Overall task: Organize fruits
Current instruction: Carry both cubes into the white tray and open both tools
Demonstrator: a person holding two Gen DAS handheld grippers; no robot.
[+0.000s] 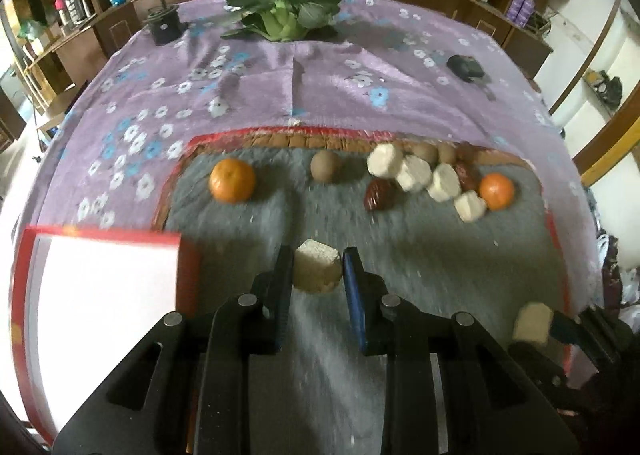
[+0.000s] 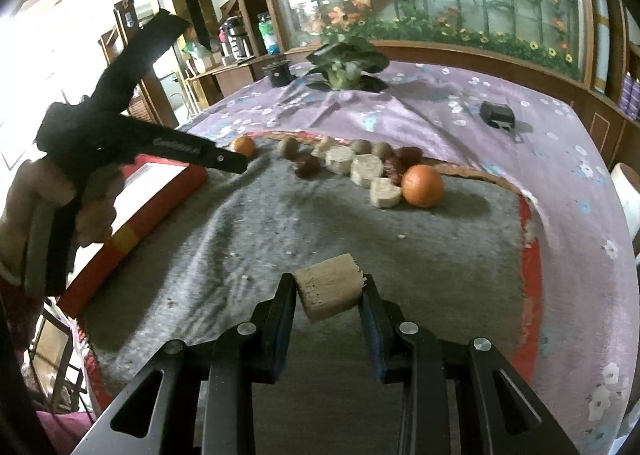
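Observation:
My left gripper [image 1: 317,269] is shut on a pale, cut fruit chunk [image 1: 316,275], held just above the grey mat [image 1: 400,255]. My right gripper [image 2: 329,289] is shut on a similar pale chunk [image 2: 330,293]; in the left wrist view that chunk [image 1: 532,322] shows at the lower right. On the mat's far side lie an orange [image 1: 232,179], a brown round fruit [image 1: 326,166], several pale chunks [image 1: 416,173], red dates [image 1: 378,195] and a second orange [image 1: 496,191]. A white tray with a red rim [image 1: 188,279] sits to the left of my left gripper.
The purple flowered cloth [image 1: 320,87] covers the table beyond the mat. On it stand a leafy green vegetable [image 1: 284,11], a black round device [image 1: 164,25] and a small black object [image 1: 466,67]. A hand [image 2: 94,215] holds the left gripper above the tray's edge [image 2: 160,195].

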